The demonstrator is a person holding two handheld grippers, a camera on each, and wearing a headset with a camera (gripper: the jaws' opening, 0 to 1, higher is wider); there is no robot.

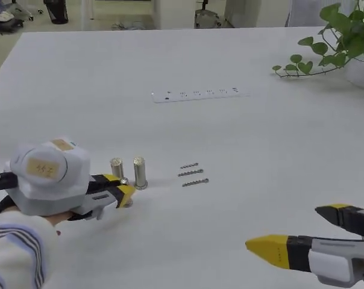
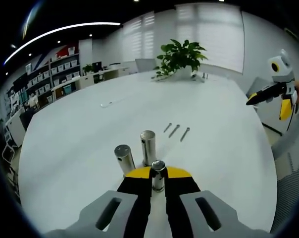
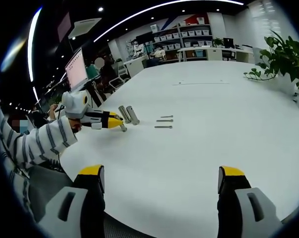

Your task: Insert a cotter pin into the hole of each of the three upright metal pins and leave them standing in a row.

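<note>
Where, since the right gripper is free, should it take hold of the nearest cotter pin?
Grip the nearest cotter pin mid-shaft, the right gripper coming straight down, jaws astride it: it lies flat on the table, with two other cotter pins close behind.

Three short silvery metal cylinders with flat tops. First pin (image 1: 116, 168) and second pin (image 1: 139, 172) upright on the table (image 1: 260, 150), side by side, near each other but apart. Third pin (image 2: 158, 168) just beside those two, upright, clamped between the jaws of the left gripper (image 2: 158, 179). Three thin grey cotter pins (image 1: 191, 173) flat on the table, right of the standing pair in the head view, roughly parallel, stacked one below another, apart from each other, all loose.
</note>
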